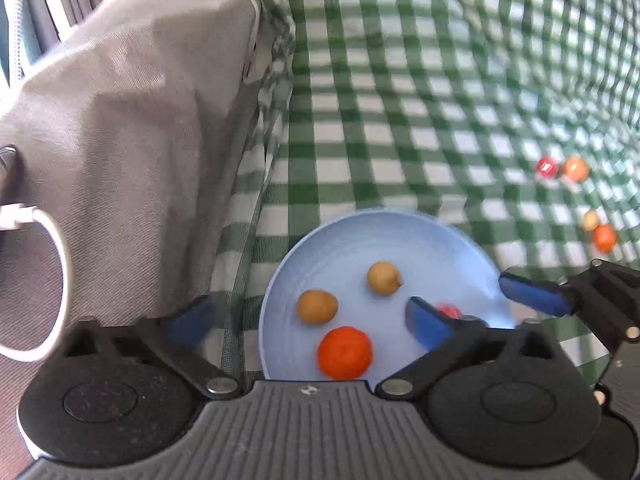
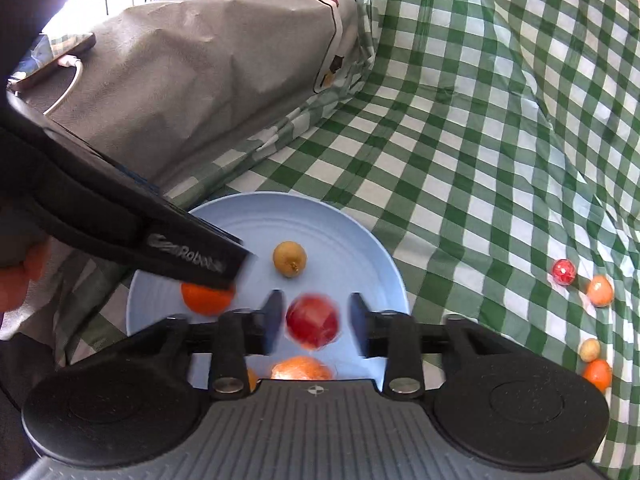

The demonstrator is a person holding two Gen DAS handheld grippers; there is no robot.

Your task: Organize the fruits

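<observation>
A light blue plate (image 1: pixel 440 248) (image 2: pixel 360 240) lies on the green checked cloth. On it are an orange (image 1: pixel 345 353) (image 2: pixel 206 300), two tan fruits (image 1: pixel 317 306) (image 1: pixel 383 277) and, in the right wrist view, one tan fruit (image 2: pixel 289 259). My right gripper (image 2: pixel 314 322) (image 1: pixel 480 300) is open over the plate, and a red fruit (image 2: pixel 313 322) (image 1: pixel 449 311) sits blurred between its fingers with gaps on both sides. My left gripper (image 1: pixel 308 324) is open wide above the plate's near-left side. Another orange fruit (image 2: pixel 302 368) lies near the plate's front edge.
More fruits lie on the cloth to the right: a red one (image 2: pixel 563 272) (image 1: pixel 547 167), orange ones (image 2: pixel 600 290) (image 2: pixel 597 374) (image 1: pixel 576 169) (image 1: pixel 604 237) and a tan one (image 2: pixel 589 349) (image 1: pixel 590 220). A grey cushion (image 1: pixel 120 140) (image 2: pixel 200 60) with a phone and white cable (image 2: pixel 64 60) rises at the left.
</observation>
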